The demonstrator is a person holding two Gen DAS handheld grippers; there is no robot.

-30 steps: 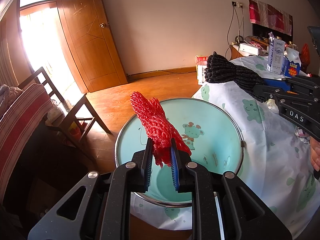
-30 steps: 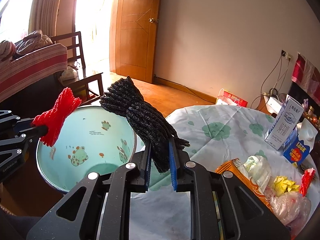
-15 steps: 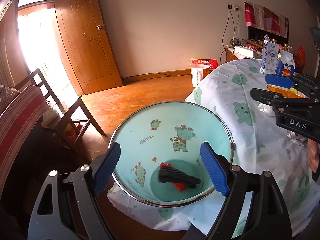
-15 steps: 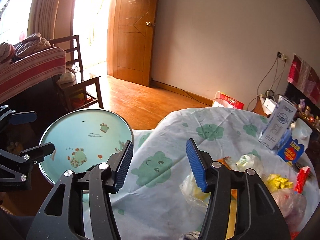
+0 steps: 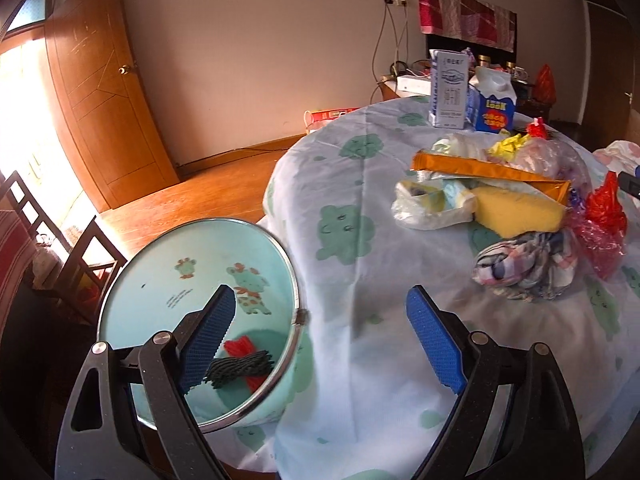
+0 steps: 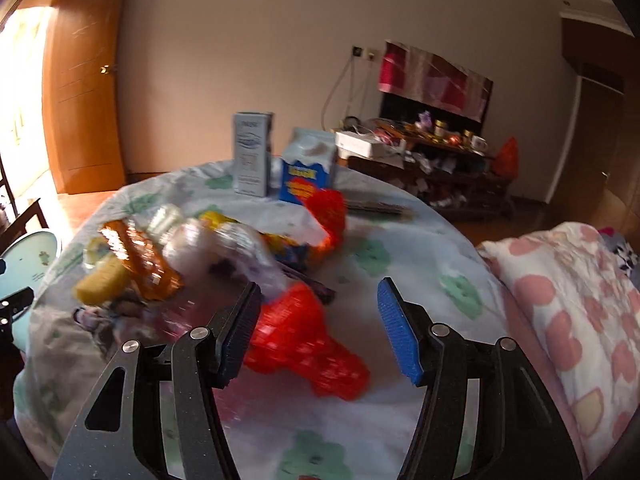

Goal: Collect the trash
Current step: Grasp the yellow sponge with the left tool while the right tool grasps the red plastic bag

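Both grippers, left (image 5: 316, 342) and right (image 6: 318, 330), now gape wide and empty; their 2 nets (image 5: 240, 364) have dropped into the bin (image 5: 296, 280). More trash (image 5: 516, 208) waits beside it.

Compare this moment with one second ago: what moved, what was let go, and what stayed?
Both grippers let go: the red net and black net they held over the bin now lie inside it. The left gripper and right gripper, both open, have swung from the bin to the table, the right one over a red mesh. Cartons and the trash pile stayed put.
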